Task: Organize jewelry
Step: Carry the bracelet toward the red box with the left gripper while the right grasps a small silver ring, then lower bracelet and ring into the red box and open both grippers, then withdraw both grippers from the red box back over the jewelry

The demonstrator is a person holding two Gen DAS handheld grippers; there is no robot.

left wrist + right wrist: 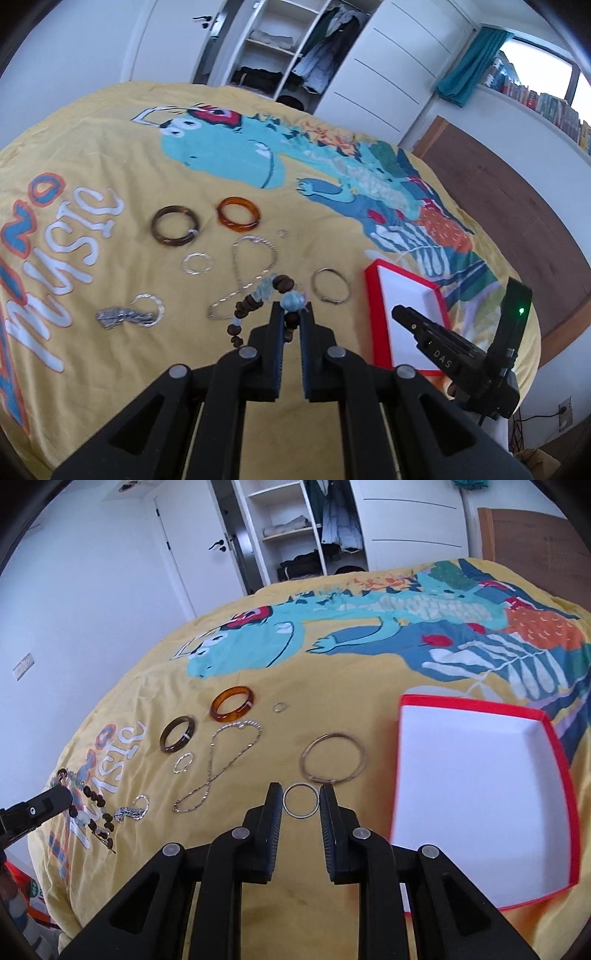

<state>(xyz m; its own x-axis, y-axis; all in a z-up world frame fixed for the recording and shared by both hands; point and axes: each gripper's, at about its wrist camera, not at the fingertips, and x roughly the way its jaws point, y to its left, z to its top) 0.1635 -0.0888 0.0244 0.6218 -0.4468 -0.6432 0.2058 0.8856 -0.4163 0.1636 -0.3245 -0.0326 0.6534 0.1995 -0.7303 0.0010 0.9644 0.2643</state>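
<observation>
A string of brown wooden and pale blue beads (255, 299) hangs from my left gripper (291, 310), which is shut on it above the yellow bedspread (110, 155). The right wrist view shows the same bead string (94, 814) dangling from the left gripper (61, 794) at the far left. My right gripper (301, 799) is shut on a thin silver hoop (301, 816), its pads touching the hoop's two sides. A red box with a white inside (476, 710) lies open and empty just right of it. In the left wrist view, the right gripper (400, 312) hovers over this box (371, 314).
On the bedspread lie an amber bangle (232, 704), a dark brown bangle (178, 734), a silver chain (218, 764), a thin metal bangle (333, 757), a tiny ring (279, 707), a twisted silver ring (183, 763) and a silver clump (133, 810). A wardrobe (295, 528) stands behind the bed.
</observation>
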